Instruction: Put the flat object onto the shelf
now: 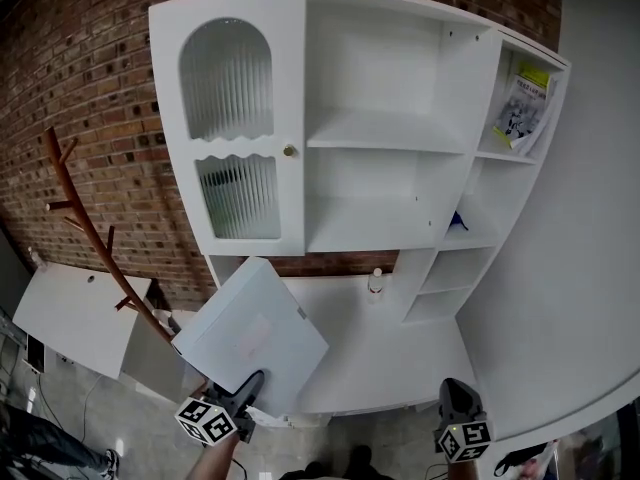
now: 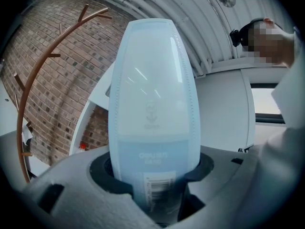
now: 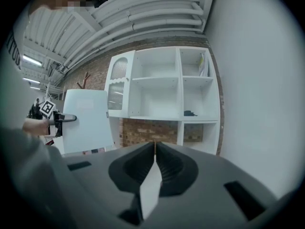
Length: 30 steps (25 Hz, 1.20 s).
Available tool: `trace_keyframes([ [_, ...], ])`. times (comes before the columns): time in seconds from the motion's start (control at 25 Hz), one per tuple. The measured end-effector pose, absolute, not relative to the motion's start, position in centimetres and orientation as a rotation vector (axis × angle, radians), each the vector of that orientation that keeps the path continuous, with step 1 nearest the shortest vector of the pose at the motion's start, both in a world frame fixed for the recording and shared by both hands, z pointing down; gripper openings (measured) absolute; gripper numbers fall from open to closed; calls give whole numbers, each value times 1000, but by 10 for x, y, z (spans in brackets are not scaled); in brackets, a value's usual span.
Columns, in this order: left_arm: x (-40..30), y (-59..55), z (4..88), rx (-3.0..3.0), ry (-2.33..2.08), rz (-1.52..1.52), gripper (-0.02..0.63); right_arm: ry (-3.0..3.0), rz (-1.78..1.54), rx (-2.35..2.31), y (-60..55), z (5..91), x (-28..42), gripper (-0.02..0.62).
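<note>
The flat object (image 1: 250,333) is a thin, pale blue plastic case with a barcode label at its lower end. My left gripper (image 1: 243,393) is shut on its near edge and holds it up, tilted, in front of the white shelf unit (image 1: 385,128). In the left gripper view the case (image 2: 152,94) stands straight up out of the jaws of that gripper (image 2: 152,173). My right gripper (image 1: 456,396) hangs low at the right, shut and empty (image 3: 155,144). From the right gripper view, the case (image 3: 88,120) is left of the shelf unit (image 3: 157,80).
The shelf unit has open compartments and a ribbed-glass door (image 1: 235,128) at the left. A book (image 1: 522,108) leans in the top right compartment, with a dark item (image 1: 457,220) below it. A small bottle (image 1: 376,283) stands on the white counter (image 1: 400,353). A brown coat stand (image 1: 90,228) rises at the left.
</note>
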<state>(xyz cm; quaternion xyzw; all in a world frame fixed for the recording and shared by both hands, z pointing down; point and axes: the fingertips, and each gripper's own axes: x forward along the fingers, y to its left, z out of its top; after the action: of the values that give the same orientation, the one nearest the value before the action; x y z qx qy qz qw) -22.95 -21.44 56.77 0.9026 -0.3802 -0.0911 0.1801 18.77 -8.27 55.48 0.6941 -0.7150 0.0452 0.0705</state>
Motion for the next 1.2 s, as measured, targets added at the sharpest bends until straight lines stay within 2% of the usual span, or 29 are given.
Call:
trace_keyframes([
  [1.2,-132,-253,537,2277,-1279,-536,278,-2453,100,1746,-231,549,281,31],
])
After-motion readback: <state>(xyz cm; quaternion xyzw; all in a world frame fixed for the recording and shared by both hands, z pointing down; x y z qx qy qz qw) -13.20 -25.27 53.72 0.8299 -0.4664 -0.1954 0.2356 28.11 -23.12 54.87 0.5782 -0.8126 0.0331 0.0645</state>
